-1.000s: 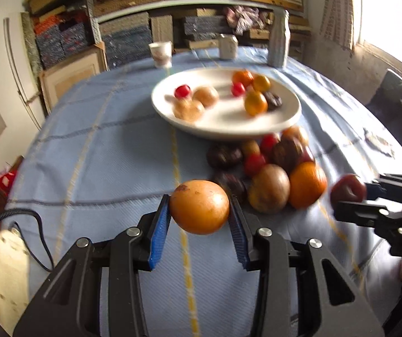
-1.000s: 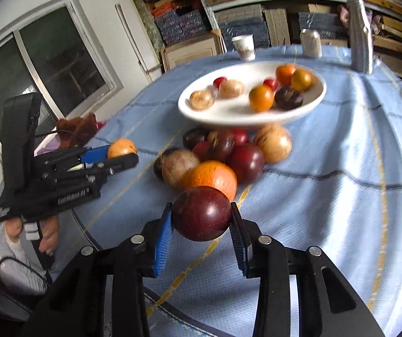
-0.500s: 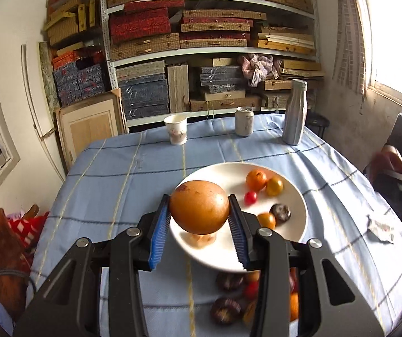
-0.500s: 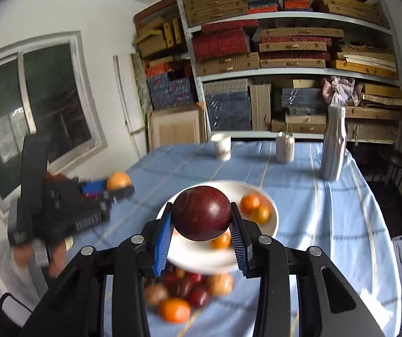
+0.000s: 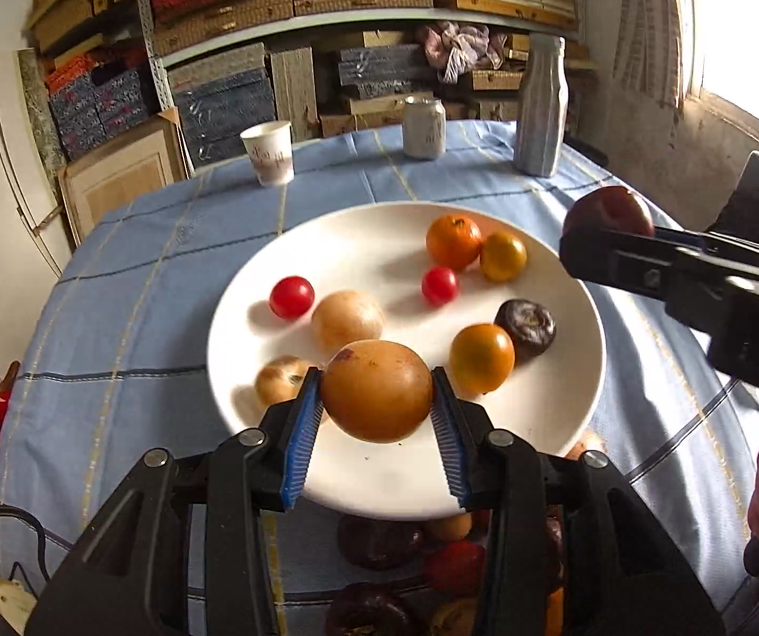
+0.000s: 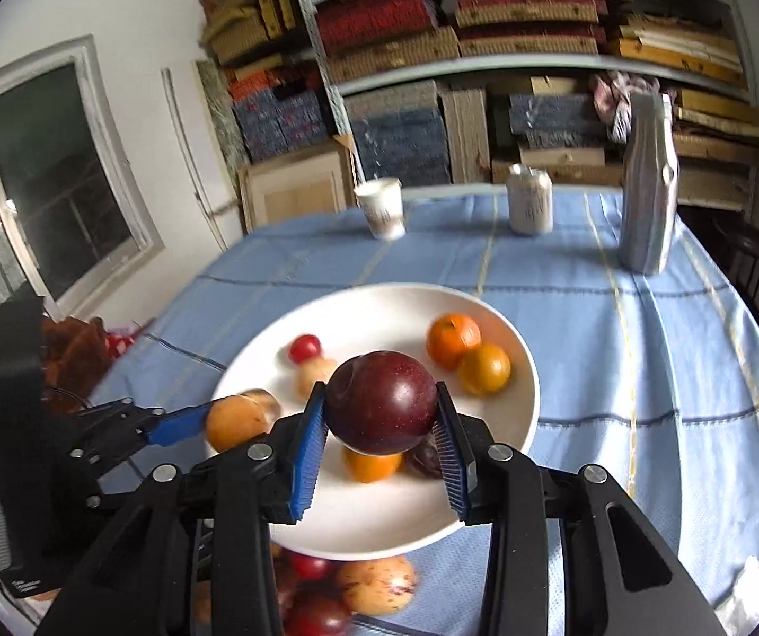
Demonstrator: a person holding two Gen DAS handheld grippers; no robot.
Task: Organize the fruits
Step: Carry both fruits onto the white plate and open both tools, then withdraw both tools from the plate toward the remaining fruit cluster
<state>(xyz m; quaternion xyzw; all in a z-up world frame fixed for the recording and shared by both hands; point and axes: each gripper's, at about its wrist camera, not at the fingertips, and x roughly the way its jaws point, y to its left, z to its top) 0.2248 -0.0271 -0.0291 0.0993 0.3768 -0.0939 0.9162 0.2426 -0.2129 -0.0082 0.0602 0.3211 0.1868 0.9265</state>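
Fruit now hangs over the white plate instead of the cloth: left gripper clamped on an orange-brown fruit, right gripper clamped on a dark plum. Both look ready to set down. Bare plate remains along its near rim; loose fruit crowds the cloth below.

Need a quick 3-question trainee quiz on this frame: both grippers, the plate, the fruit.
1. True or false: the left gripper holds a banana.
2. What does the right gripper hold: (a) dark red plum, (b) paper cup, (c) can?
3. Fill in: both held fruits are over the white ____.

Key:
1. False; it grips a brownish-orange fruit.
2. a
3. plate
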